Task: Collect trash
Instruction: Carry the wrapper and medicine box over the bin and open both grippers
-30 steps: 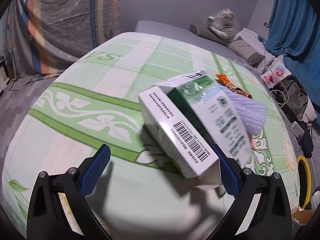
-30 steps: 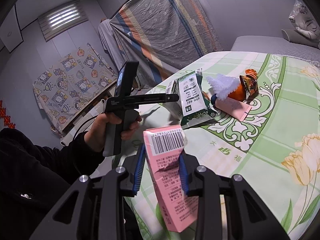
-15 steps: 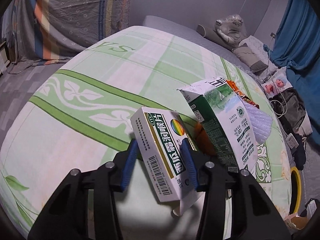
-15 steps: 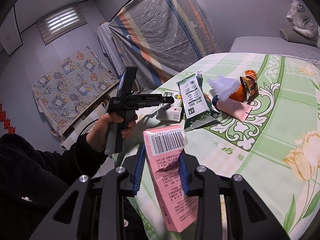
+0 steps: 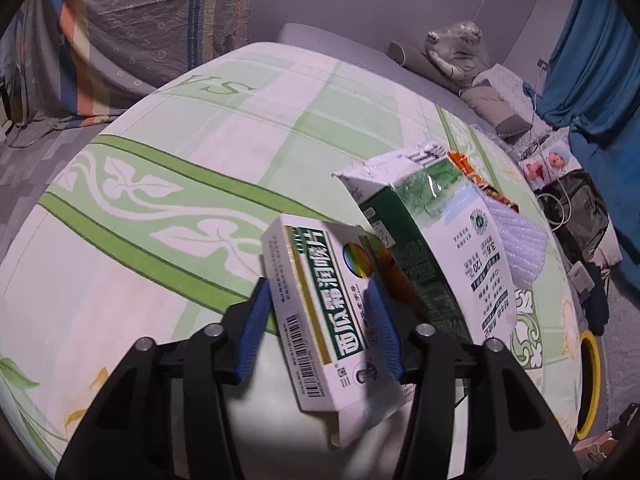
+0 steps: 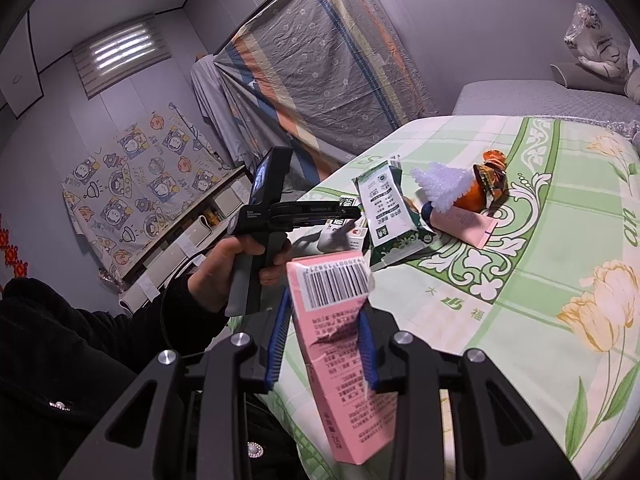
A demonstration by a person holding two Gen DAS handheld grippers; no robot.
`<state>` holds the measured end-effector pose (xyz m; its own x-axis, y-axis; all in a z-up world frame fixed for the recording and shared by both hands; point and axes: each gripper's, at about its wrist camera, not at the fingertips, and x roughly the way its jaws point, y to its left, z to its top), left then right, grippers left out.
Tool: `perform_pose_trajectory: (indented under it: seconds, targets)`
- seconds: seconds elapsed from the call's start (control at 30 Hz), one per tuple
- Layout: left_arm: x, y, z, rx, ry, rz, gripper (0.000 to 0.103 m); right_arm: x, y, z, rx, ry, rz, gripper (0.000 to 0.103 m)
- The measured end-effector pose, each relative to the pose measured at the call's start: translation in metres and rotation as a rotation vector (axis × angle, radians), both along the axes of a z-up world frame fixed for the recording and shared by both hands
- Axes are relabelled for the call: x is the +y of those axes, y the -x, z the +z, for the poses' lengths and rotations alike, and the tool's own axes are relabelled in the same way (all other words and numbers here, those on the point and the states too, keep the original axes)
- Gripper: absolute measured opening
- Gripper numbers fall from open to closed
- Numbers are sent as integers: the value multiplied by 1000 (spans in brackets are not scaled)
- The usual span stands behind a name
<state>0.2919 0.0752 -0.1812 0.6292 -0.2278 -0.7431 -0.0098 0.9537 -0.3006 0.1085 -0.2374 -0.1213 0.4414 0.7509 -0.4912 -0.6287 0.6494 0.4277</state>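
Since the frame a second back, the left gripper point(image 5: 320, 328) has gone from jaws spread wide around the cartons to blue pads pressed on both long sides of the white medicine box point(image 5: 320, 316), which now sits tilted between them, barcode edge toward the camera, raised off the bedspread point(image 5: 160, 160). Right gripper point(image 6: 324, 340) unchanged over the same interval: pads clamped on the pink carton point(image 6: 340, 344), barcode end up, carton slightly creased at the pinch. Just beyond the white box, in the left wrist view, the green-and-white milk carton point(image 5: 440, 248) lies on its side on the green-patterned bedspread with its top flap torn open; whether the two boxes touch cannot be told. Behind the milk carton, a piece of white foam netting point(image 5: 520, 236) and the edge of an orange wrapper point(image 5: 472, 172). In the right wrist view the person's left hand point(image 6: 228, 272) grips the handle of the left tool near the bed edge; the orange point(image 6: 476, 196) sits partly under the foam netting, touching a pink card point(image 6: 464, 224) that lies flat beside the milk carton. A yellow-rimmed bin point(image 5: 588, 380) stands on the floor past the far side of the bed.
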Motion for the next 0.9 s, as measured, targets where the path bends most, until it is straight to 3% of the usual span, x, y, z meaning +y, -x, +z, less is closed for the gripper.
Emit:
perform_pose_trajectory:
  seconds: [0.27,0.53,0.7,0.9]
  targets:
    - [8,20,24,-105,75,-27,28,-6,3,2,-5,-17,-25,29]
    - [2,65,75,-280,40,-77,26,-17,6,9,-10,-41,-84,29]
    - [-28,95,109,-378,-23,-159,26,-29,11,14,-17,-43,-140,29]
    - [-80,105,130,-421,-24,-307,26,-57,19,27,-37,-58,-237,29]
